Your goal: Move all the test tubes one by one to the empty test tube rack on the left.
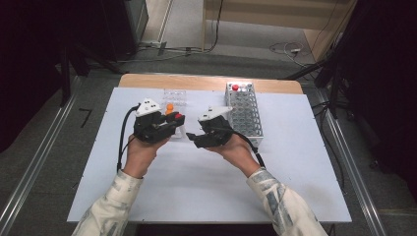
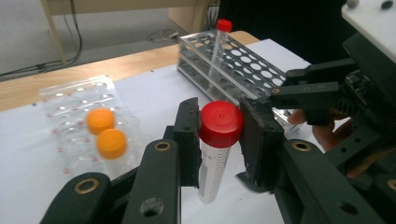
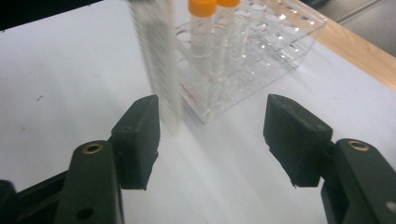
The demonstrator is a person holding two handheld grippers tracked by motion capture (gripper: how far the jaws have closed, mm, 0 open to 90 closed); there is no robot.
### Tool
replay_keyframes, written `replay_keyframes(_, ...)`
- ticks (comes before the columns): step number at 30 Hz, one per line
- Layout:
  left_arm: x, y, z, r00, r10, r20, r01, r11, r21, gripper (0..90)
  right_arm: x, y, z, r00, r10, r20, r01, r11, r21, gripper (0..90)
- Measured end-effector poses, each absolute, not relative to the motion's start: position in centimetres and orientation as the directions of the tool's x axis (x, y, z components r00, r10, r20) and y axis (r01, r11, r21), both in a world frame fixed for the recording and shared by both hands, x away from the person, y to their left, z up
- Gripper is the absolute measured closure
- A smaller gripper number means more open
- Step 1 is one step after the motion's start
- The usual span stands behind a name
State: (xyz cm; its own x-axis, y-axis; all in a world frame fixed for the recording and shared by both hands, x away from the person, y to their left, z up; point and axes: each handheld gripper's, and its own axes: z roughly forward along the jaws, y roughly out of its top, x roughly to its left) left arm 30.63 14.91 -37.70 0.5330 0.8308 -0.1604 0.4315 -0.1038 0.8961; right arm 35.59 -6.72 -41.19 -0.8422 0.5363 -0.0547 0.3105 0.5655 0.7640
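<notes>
Your left gripper (image 2: 219,140) sits low over the white table (image 1: 196,182), its fingers pinching the red-capped clear plastic tube (image 2: 215,149) just under the cap and holding it upright above the table. Your right gripper (image 3: 212,135) faces it from close by, fingers spread with nothing between them. The clear plastic rack (image 3: 252,56) holds two orange-capped tubes (image 3: 201,28); the metal perforated rack (image 2: 238,65) holds one red-capped tube (image 2: 219,42).
</notes>
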Motion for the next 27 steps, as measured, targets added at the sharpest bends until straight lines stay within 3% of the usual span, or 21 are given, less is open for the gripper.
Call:
replay_keyframes(15, 31.5, 18.9, -36.1, 0.425, 0.894, -0.142, 0.415, -0.053, 0.908, 70.5, 36.1, -8.1, -41.1, -0.822, 0.567, -0.055, 0.326, 0.548, 0.77, 32.4)
replay_keyframes(27, 35.0, 19.9, -36.4, 0.349, 0.93, -0.113, 0.425, -0.05, 0.904, 70.5, 36.5, -9.3, -40.6, -0.804, 0.591, -0.063, 0.332, 0.534, 0.778, 32.6)
